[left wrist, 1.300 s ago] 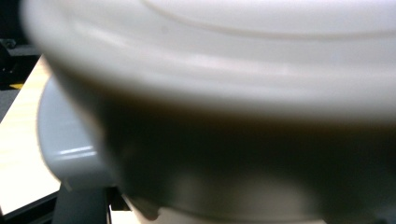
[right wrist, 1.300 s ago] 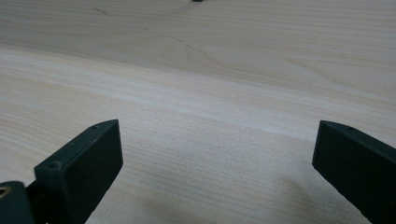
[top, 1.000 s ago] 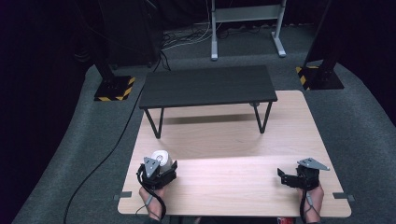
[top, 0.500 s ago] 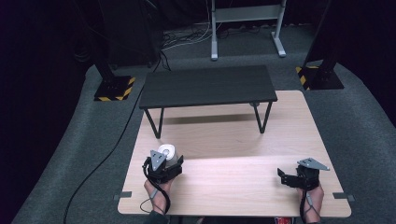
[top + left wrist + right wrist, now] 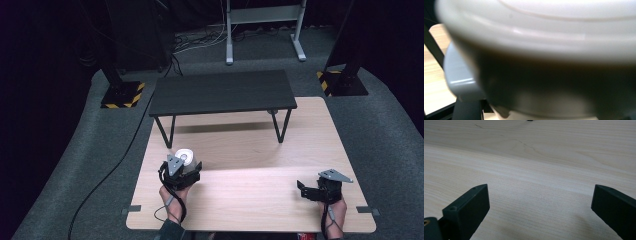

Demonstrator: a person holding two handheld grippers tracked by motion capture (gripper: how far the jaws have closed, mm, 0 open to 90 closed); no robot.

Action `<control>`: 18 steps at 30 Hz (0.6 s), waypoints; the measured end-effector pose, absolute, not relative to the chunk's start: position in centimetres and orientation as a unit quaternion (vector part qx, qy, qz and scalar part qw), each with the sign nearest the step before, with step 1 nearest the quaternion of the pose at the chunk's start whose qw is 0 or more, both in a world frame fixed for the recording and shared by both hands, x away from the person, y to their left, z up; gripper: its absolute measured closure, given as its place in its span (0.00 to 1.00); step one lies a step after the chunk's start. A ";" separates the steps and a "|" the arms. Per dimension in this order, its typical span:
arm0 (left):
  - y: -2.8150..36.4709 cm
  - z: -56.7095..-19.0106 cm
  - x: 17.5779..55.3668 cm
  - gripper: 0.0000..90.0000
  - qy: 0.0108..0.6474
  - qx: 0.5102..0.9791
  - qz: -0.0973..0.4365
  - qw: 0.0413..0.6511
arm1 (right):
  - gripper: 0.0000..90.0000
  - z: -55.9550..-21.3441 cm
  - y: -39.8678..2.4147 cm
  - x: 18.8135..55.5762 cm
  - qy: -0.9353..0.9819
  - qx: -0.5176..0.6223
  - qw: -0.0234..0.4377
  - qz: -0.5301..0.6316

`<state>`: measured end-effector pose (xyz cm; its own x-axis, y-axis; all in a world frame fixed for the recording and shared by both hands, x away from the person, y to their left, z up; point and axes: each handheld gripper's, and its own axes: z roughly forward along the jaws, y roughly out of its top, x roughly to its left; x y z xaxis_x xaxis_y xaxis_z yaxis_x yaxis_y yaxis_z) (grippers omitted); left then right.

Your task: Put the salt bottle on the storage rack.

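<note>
- Dark grey carpet (image 5: 90, 150) covers the floor, with black stands on yellow-striped bases at the far left and far right and a pale metal frame at the back.
- Next comes the light wooden table (image 5: 250, 210), running from the near edge into the scene.
- On its far half stands a low black bench (image 5: 222, 92) on thin legs.
- At the near left, the left gripper (image 5: 181, 170) sits against a white round container (image 5: 186, 158); in the left gripper view that container (image 5: 536, 37) looms blurred and very close, and I cannot tell whether the jaws are clamped on it.
- At the near right, the right gripper (image 5: 302, 187) rests low over bare wood, well apart from the container; its jaws stand wide, holding nothing, as the right gripper view shows (image 5: 540, 205).
</note>
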<state>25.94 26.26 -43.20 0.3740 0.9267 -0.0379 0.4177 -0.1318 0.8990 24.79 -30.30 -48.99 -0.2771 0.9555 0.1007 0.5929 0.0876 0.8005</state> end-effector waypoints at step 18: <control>25.2 -42.2 27.9 0.32 0.470 0.708 0.274 0.450 | 0.01 -49.0 -30.4 24.7 0.697 0.555 0.233 0.390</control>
<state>27.87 25.22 -42.17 0.4083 0.9122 -0.0348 0.4184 -0.1532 0.8953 24.73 -30.42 -49.04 -0.2750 0.9553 0.1087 0.5913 0.0790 0.8026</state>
